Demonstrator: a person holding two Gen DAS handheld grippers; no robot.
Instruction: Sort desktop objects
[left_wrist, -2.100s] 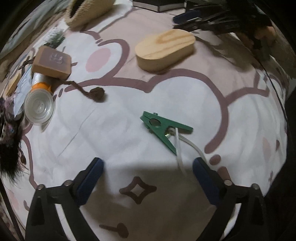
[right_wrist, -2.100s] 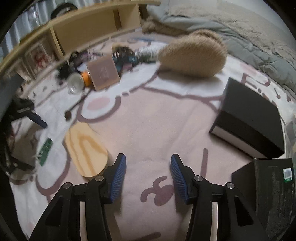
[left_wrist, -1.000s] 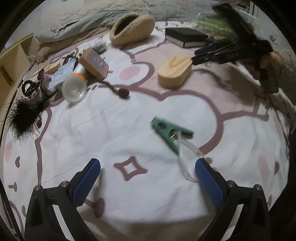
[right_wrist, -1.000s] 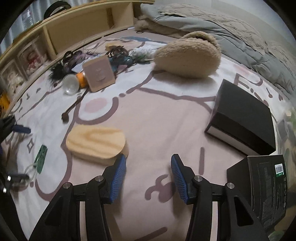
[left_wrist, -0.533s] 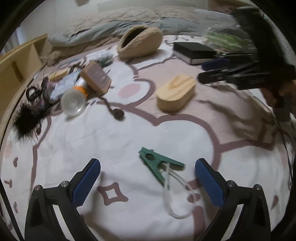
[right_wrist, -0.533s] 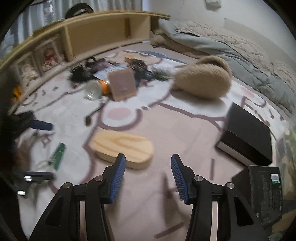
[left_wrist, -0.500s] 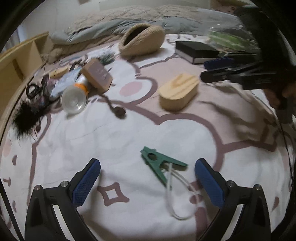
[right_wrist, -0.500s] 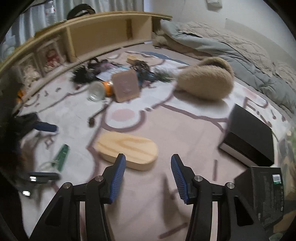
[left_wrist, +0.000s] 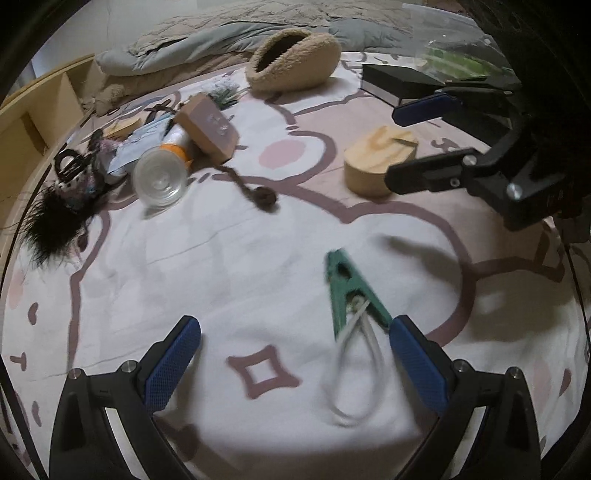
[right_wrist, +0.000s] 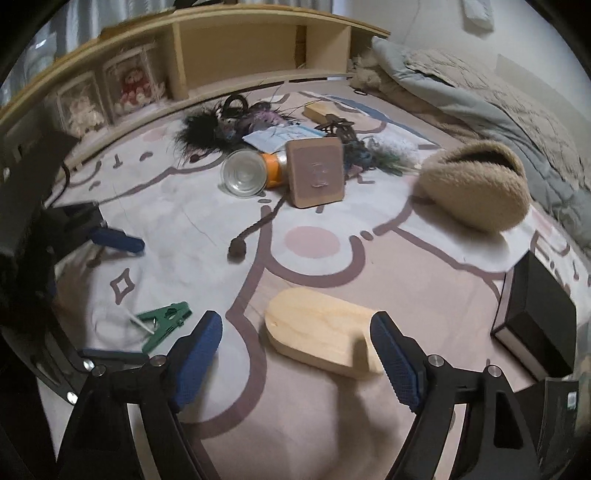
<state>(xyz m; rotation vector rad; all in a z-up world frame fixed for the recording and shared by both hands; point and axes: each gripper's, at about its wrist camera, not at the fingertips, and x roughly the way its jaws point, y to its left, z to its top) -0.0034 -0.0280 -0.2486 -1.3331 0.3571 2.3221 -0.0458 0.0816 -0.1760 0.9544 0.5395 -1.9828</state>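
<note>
The wooden block (right_wrist: 322, 338) lies flat on the pink part of a printed bedspread (right_wrist: 317, 236) that covers a bed, just ahead of the right hand-held gripper (right_wrist: 296, 354). That gripper's jaws have just been opening and now stand wide apart, with the block's near end framed between them but no pad pressing on it. The block is long and smooth-sided; if it is clamped across its rounded end rather than its straight flanks, it is likely to squirt out or pivot. The soft bedding beneath may also give way under a downward push, so that the pads close above the block's middle.

To the left, a green clothes peg (left_wrist: 347, 291) with a white cord loop (left_wrist: 354, 373) lies on the white area, close in front of the left hand-held gripper (left_wrist: 295, 354), whose jaws are spread wide and hold nothing. The peg sits toward the right pad (left_wrist: 417, 363), almost touching it, so a closing grip could nudge it aside or catch only the cord.

The two grippers are near each other, and a collision is possible if both are advanced together.

Further off, a clear cup (right_wrist: 243, 176), a brown square box (right_wrist: 317, 175), a fluffy slipper (right_wrist: 476, 192) and a black box (right_wrist: 535, 325) are well apart from both.
</note>
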